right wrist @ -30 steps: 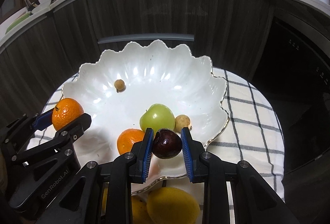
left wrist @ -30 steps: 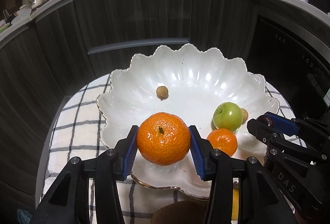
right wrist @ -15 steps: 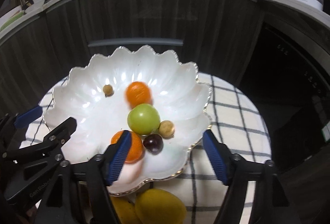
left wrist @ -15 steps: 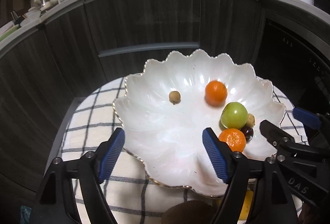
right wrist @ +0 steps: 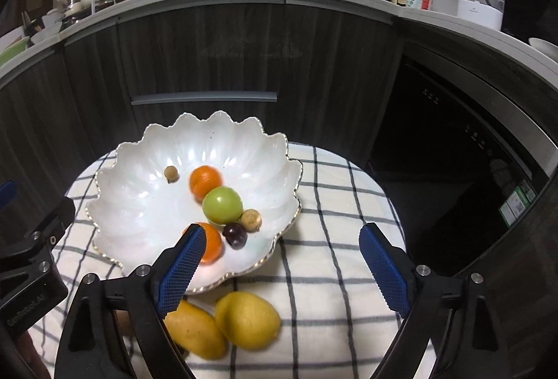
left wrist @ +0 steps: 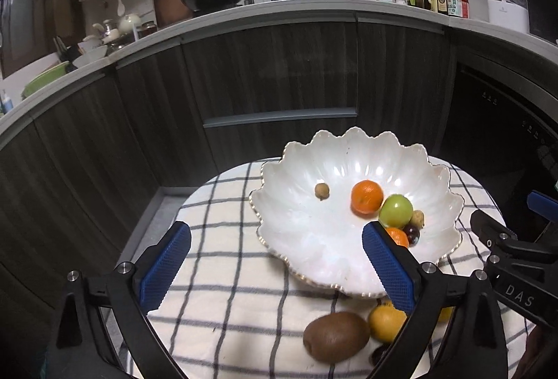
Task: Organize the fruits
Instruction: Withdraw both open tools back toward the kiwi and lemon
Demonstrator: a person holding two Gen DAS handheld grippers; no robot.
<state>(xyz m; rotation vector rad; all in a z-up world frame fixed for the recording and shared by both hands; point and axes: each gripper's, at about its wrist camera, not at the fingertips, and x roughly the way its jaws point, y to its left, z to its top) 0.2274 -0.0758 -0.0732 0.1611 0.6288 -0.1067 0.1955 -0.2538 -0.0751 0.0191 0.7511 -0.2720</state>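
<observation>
A white scalloped bowl [left wrist: 307, 239] [right wrist: 139, 204] stands on a checked cloth. In it lie a large orange [left wrist: 366, 197] [right wrist: 205, 182], a green apple [left wrist: 396, 211] [right wrist: 223, 204], a smaller orange [left wrist: 397, 236] [right wrist: 212, 243], a dark plum [left wrist: 412, 234] [right wrist: 234, 235] and two small brown fruits [left wrist: 321, 190] [right wrist: 251, 219]. My left gripper [left wrist: 275, 260] hovers over the bowl's near rim, its jaws still opening, nothing between them. My right gripper [right wrist: 282, 260] hangs over the bowl's right rim, its jaws also opening and empty.
On the cloth in front of the bowl lie a kiwi [left wrist: 336, 336], a lemon [right wrist: 247, 319] and a yellow mango [right wrist: 195, 332]. Dark cabinet fronts [left wrist: 272, 72] and a black appliance [right wrist: 453, 149] stand behind the round table. The counter above holds pans and bottles.
Both grippers let go: the large orange and the plum dropped into the bowl, the orange rolling to the back. Both grippers opened wide, rose and drew back from the bowl.
</observation>
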